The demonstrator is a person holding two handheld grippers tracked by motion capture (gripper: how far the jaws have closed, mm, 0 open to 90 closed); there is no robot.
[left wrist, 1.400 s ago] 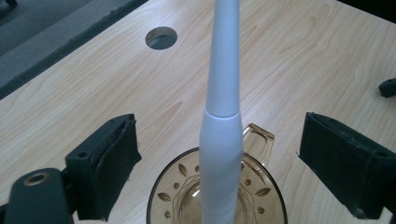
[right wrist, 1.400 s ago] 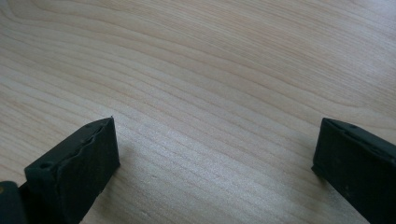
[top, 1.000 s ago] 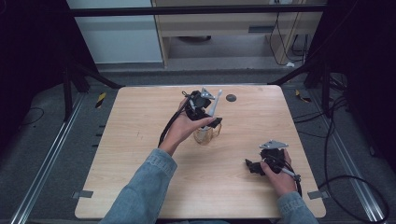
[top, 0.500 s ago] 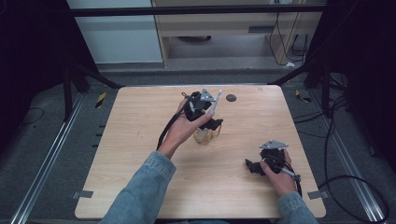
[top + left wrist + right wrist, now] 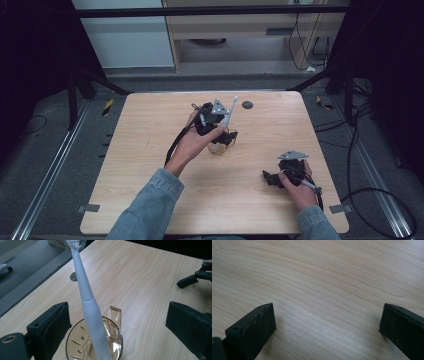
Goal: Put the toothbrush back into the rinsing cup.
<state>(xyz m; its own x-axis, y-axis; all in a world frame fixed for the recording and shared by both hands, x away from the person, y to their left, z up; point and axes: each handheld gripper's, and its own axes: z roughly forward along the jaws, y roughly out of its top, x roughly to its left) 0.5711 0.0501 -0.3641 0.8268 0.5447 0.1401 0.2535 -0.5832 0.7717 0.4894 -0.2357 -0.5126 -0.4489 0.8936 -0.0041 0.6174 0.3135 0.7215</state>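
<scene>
Left claw [image 5: 117, 327] backed off | white toothbrush [image 5: 87, 302] upright | amber glass [image 5: 93, 340]

**The handheld gripper rig, up close**

Both grippers are matte black, chunky little things. The left gripper [image 5: 216, 123] has a grey three-cornered plate on top and a black cable trailing off it. The right gripper [image 5: 286, 171] wears the same grey plate, with a thinner cable running back along the hand. From the gripper views the jaws are blocky black slabs with a slightly wavy, ridged inner edge, and there are small round screw holes near the tips. One brass-coloured ring shows at the base of the left jaw. Person's wearing blue denim sleeves [image 5: 150, 205] on both arms, cuffs buttoned at the wrist.
</scene>
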